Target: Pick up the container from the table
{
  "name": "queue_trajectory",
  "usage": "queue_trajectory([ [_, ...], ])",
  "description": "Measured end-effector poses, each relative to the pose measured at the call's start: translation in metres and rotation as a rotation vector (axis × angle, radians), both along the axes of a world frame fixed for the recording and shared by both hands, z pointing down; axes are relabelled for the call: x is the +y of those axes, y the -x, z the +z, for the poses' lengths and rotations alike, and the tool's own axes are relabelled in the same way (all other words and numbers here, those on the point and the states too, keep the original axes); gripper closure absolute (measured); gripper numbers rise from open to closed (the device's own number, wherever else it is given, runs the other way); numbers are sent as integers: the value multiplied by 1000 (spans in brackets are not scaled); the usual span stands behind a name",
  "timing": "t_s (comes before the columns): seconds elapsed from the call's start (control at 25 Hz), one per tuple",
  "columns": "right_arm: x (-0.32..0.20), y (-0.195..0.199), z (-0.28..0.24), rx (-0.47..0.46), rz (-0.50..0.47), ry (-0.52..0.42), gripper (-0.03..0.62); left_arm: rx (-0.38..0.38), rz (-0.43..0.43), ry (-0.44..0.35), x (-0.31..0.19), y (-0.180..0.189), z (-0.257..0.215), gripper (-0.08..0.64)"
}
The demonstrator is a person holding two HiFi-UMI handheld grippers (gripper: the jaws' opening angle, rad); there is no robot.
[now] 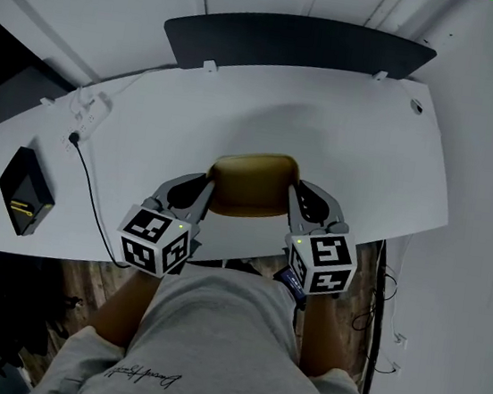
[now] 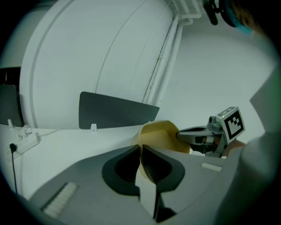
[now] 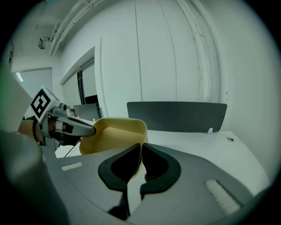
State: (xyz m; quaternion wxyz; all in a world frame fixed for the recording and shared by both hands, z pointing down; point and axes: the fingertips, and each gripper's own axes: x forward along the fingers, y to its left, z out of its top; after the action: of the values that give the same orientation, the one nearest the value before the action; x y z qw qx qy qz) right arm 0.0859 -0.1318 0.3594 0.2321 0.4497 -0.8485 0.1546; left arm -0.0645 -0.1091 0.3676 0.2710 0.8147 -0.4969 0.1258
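Note:
A tan, open-topped container [image 1: 253, 183] is held between both grippers over the front edge of the white table [image 1: 369, 154]. My left gripper [image 1: 209, 187] is shut on its left wall, and my right gripper [image 1: 294, 194] is shut on its right wall. In the left gripper view the jaws [image 2: 141, 154] pinch the thin rim of the container [image 2: 160, 132], with the right gripper [image 2: 186, 135] clamped on the far side. In the right gripper view the jaws [image 3: 141, 154] grip the container [image 3: 115, 134] the same way, and the left gripper [image 3: 85, 129] is opposite. The container's inside looks empty.
A dark grey divider panel [image 1: 298, 45] stands along the table's back edge. A black box [image 1: 25, 191] lies at the far left, with a cable [image 1: 89, 184] and a white power strip [image 1: 86, 112] near it. The person's grey shirt [image 1: 208, 349] fills the bottom.

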Motion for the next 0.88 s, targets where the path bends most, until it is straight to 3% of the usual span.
queue_trajectory([
  [0.88, -7, 11, -1, -2, -19, 2, 560, -1, -11, 3, -6, 11, -2, 537],
])
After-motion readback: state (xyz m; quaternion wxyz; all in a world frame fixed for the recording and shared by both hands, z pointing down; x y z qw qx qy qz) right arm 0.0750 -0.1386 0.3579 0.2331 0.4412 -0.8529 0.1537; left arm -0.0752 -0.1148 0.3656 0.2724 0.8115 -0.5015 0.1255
